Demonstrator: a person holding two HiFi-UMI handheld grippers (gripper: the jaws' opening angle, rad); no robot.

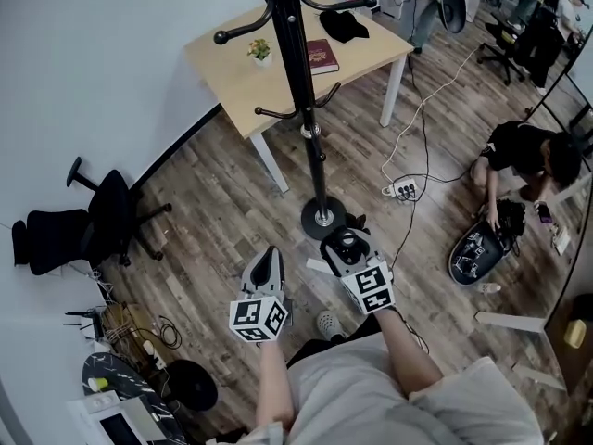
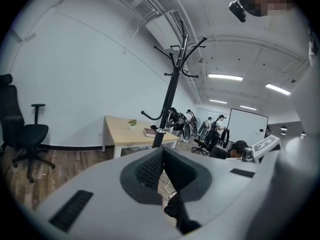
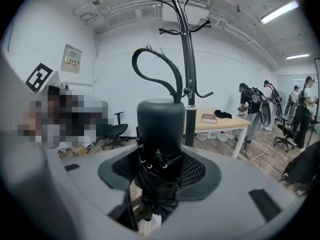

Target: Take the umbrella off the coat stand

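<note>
The folded umbrella (image 3: pixel 161 124) is off the coat stand (image 1: pixel 301 82). It stands upright between the jaws of the right gripper (image 3: pixel 161 168), which are partway open and clamped on its black body, with the strap loop curling above. The stand is just ahead and apart from it, and no hook I can see carries anything. The left gripper (image 2: pixel 162 159) is closed tight with nothing in it. The task looks all but finished; at most the umbrella needs carrying clear.

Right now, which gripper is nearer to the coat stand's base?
Right. The right gripper, shut on the folded umbrella, sits just below-right of the coat stand base; the left gripper is farther off, lower left.
</note>
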